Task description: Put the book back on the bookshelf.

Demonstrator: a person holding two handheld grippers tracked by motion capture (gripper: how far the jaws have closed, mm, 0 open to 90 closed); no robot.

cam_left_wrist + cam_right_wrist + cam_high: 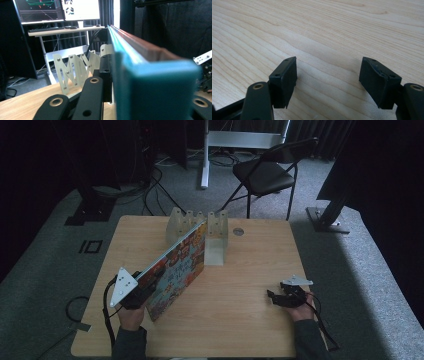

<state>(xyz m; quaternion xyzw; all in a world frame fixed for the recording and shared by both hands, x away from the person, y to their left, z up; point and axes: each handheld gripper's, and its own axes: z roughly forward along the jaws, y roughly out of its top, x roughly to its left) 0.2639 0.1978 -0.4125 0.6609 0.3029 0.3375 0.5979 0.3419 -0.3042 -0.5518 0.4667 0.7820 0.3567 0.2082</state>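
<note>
A thin book with a colourful cartoon cover (pixel 180 265) stands tilted on edge across the left half of the wooden table (pixel 250 270). My left gripper (pixel 149 287) is shut on its near end. In the left gripper view the book's teal spine (pixel 150 82) runs away from me, with a black pad (pixel 105 72) pressed against its side. The book's far corner reaches the white slotted rack (pixel 216 229) (pixel 72 72); whether it sits in a slot I cannot tell. My right gripper (pixel 273 297) (pixel 328 80) rests low over bare wood at the right, open, with nothing between its pads.
A black folding chair (pixel 265 170) stands beyond the table's far edge. A desk with monitors (pixel 57 10) is in the background of the left gripper view. Cables trail from both grippers toward the near table edge.
</note>
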